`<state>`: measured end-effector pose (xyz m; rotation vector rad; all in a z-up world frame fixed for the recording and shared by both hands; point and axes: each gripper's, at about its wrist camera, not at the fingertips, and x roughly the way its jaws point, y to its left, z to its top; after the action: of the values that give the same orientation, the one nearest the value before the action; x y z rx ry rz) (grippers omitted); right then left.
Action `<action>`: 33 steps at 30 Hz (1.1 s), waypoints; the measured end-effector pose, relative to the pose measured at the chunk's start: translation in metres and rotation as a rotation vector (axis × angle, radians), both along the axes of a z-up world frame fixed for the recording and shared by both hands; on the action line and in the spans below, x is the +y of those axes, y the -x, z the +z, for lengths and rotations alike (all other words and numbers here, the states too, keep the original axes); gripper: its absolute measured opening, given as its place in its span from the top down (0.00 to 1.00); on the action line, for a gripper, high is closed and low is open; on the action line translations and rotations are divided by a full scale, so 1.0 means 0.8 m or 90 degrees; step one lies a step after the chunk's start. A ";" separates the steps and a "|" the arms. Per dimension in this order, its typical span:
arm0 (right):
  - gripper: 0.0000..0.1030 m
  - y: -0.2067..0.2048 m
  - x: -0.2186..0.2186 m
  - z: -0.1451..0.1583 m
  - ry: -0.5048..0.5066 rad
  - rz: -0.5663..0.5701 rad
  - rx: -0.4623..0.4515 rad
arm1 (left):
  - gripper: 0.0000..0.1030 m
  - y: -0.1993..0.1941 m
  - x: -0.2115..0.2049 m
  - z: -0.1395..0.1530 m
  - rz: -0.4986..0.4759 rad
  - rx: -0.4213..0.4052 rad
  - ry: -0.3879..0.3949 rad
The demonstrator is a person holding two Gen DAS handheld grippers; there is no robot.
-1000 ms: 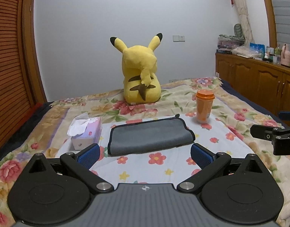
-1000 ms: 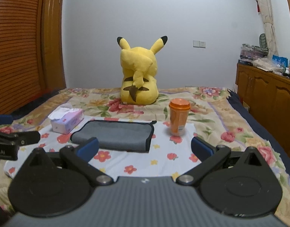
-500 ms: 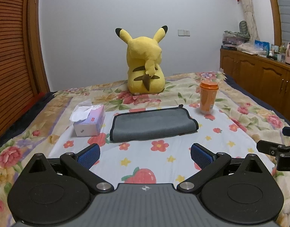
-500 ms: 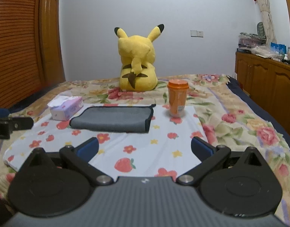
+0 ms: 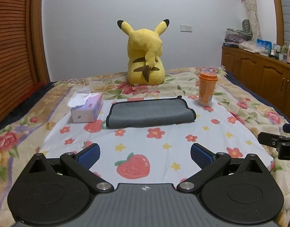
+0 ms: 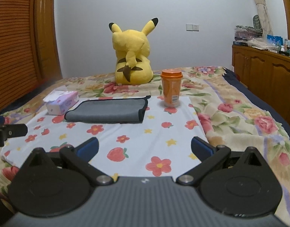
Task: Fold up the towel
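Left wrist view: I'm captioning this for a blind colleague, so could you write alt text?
A folded grey towel with black trim lies on a flower-printed white sheet, beyond the open left gripper, which holds nothing. A pale tissue box stands left of it, an orange lidded cup to its right, a yellow plush toy behind.

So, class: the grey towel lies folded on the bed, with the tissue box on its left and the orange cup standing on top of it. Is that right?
Not quite. The orange cup is not on the grey towel; it stands on the sheet to the towel's right, apart from it, as the right wrist view shows. The tissue box is on the left, as stated.
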<state>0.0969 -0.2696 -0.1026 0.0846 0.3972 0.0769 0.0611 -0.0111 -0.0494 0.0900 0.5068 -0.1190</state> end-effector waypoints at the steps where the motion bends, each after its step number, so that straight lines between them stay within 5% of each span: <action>1: 0.00 0.000 0.000 -0.001 -0.003 0.000 0.002 | 0.00 0.001 0.000 -0.002 0.001 0.000 0.000; 33: 0.00 0.018 -0.006 0.025 -0.024 -0.009 -0.083 | 0.00 0.021 0.002 0.027 0.000 -0.091 0.003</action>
<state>0.0822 -0.2741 -0.0827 0.1189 0.2644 0.0751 0.0440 -0.0093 -0.0274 0.0933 0.3640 -0.1136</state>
